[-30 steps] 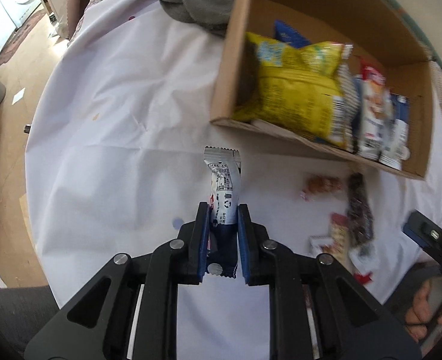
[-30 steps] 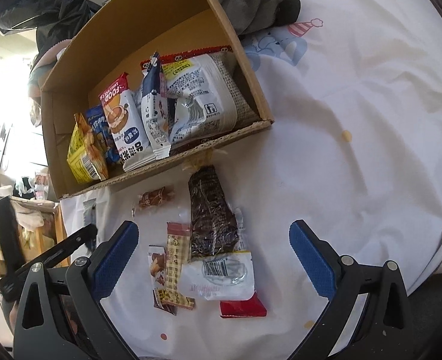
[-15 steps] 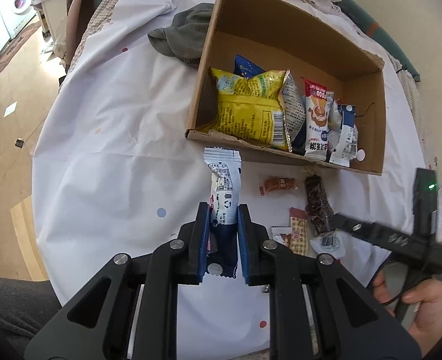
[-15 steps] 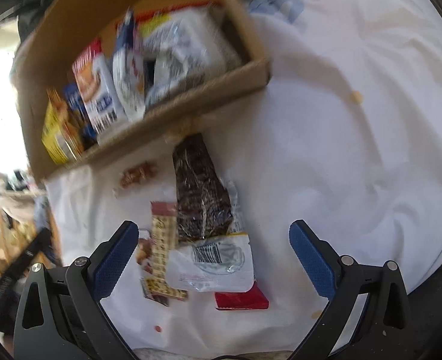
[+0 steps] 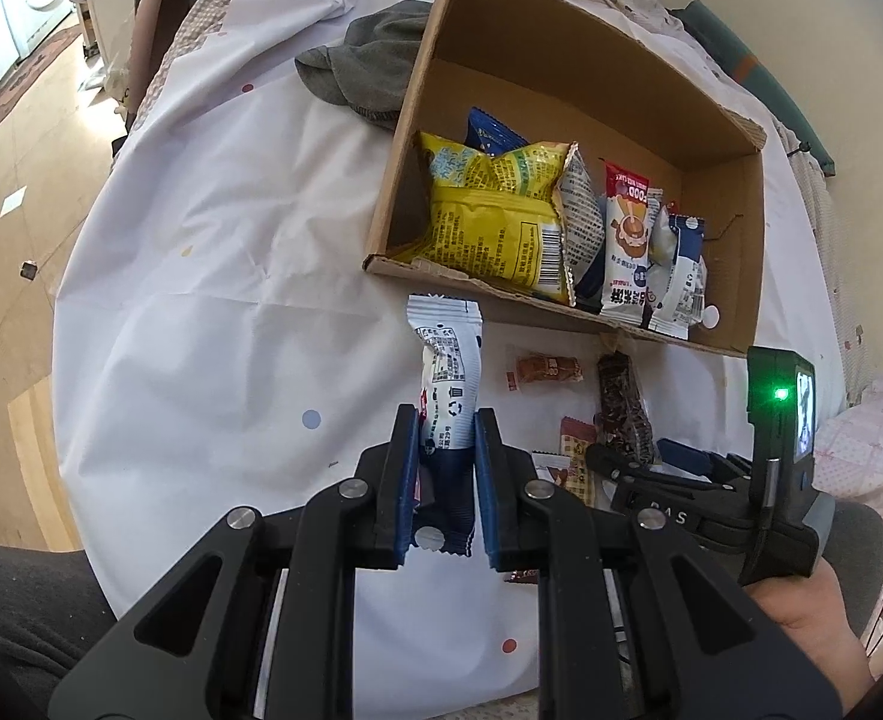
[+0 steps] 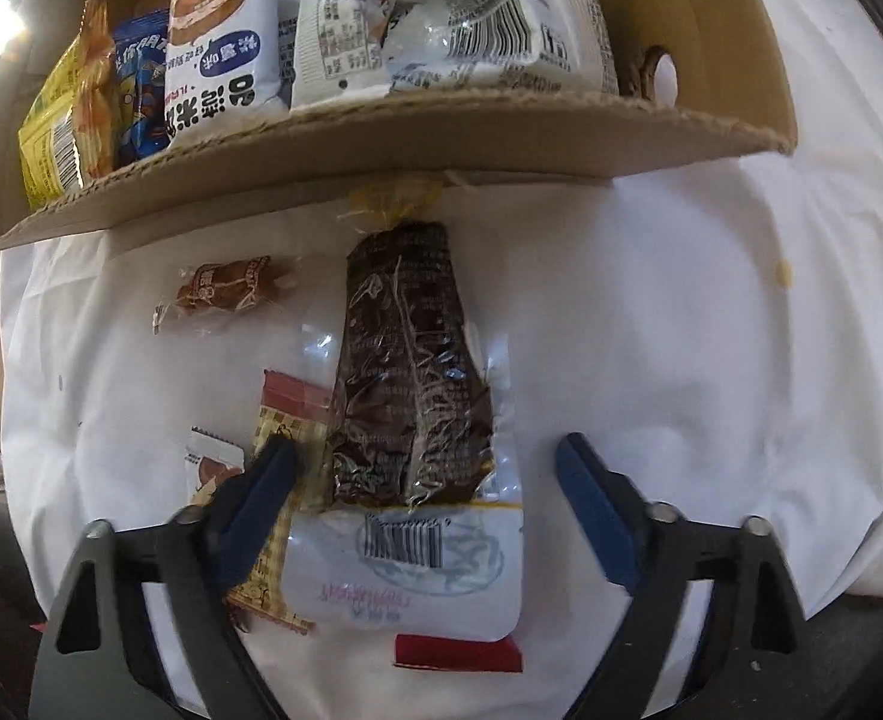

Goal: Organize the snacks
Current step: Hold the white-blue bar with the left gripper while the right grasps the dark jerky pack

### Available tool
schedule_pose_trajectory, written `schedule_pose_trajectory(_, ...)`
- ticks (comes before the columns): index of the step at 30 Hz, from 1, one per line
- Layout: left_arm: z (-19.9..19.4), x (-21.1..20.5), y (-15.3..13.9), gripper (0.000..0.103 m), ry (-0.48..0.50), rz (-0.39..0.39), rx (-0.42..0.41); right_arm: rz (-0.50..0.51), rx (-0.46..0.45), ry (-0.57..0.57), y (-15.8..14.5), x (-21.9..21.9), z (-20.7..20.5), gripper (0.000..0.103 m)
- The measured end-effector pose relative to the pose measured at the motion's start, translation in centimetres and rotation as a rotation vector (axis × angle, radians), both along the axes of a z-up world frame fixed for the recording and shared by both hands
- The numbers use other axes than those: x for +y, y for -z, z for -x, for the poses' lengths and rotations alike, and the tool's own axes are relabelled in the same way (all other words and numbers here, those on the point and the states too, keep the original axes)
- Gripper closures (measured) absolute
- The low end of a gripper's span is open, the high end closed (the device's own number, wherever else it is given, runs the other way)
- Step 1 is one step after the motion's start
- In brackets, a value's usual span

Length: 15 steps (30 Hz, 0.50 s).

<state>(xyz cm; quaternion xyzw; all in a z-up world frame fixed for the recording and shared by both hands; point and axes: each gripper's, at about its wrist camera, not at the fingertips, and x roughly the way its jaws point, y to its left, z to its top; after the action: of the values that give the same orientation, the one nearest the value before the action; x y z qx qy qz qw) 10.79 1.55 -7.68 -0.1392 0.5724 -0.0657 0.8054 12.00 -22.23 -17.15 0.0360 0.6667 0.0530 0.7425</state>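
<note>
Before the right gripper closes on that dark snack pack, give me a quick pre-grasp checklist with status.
1. Left gripper shut on the white and blue packet: ok.
2. Right gripper straddles the dark snack pack; its jaws have just been closing and the pads are not yet on it: ok.
3. Only one item between the jaws: not ok. The left pad sits over the red checked packet, and the dark pack lies on the clear barcode bag.
4. Free space in the cardboard box: ok, empty floor behind the packets.
5. The two grippers clear of each other: ok in the left wrist view.
</note>
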Motion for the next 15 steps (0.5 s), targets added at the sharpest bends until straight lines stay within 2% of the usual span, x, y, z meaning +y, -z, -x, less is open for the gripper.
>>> schedule_pose_trajectory(5,0.0,-0.1,0.2,0.088,0.0,-0.008,0.002,-0.014,-0.012,-0.019,-0.9,-0.1,0.2,0.039)
schedule_pose_trajectory(15,0.1,0.2,0.5,0.088,-0.008,-0.037,0.0,-0.249,-0.009,0.016,-3.5,-3.8,2.4,0.04)
